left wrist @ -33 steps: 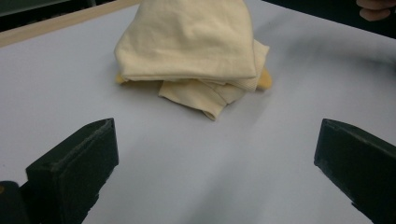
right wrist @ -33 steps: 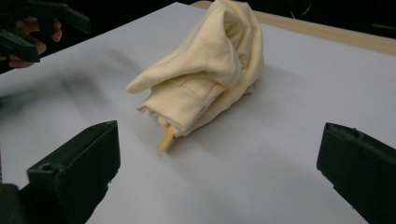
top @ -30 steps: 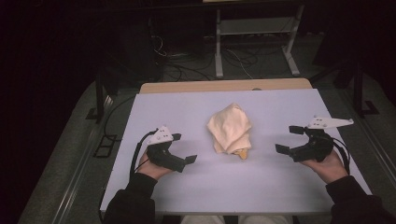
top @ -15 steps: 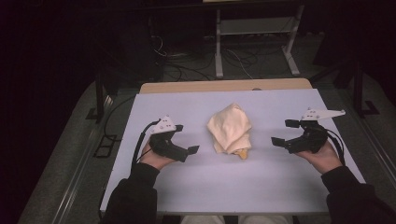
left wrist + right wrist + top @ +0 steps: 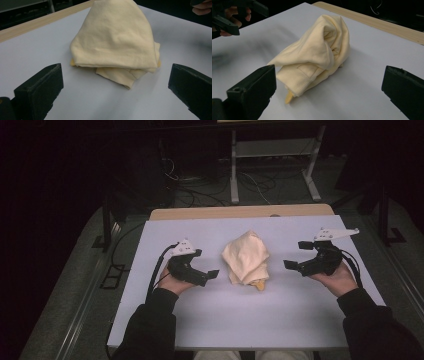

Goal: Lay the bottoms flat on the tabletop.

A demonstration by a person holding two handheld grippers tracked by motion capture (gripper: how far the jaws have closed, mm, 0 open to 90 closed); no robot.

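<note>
Cream cloth (image 5: pixel 246 262) bunched in a heap mid-worktop (image 5: pixel 165 240), roughly centred between both hands. What kind of garment it is: can't tell. Ribbed cuff or hem shows in the right gripper view on the near end (image 5: pixel 298 86), and a darker yellow bit pokes out beneath it, too small to identify. Folds hide whatever is inside the heap; the underside is hidden.

Left hand-held gripper (image 5: pixel 212 274) sits just left of the cloth, jaws spread wide, nothing between them, not touching the fabric. In its own view the jaws are cut off at the bottom edge and frame the cloth (image 5: pixel 117 42) from either side with a gap to it. Right hand-held gripper (image 5: pixel 291 265) sits to the right of the cloth, jaws also wide apart and empty, clear of the fabric. Its own view crops both jaws at the frame corners; the other hand and its gripper show blurred at the top left.

Both forearms in dark sleeves, cut off by the bottom of the high view. Cables trail off each gripper.

Worktop: pale lavender-white sheet, plain, with a bare wood strip (image 5: pixel 240 212) showing along the far edge. Soft shadow on the sheet by the cloth.

Room: very dark. Behind the worktop a light metal stand (image 5: pixel 272 155) with cables tangled on the floor near it. Grey floor on both sides; the rest is lost in black.
</note>
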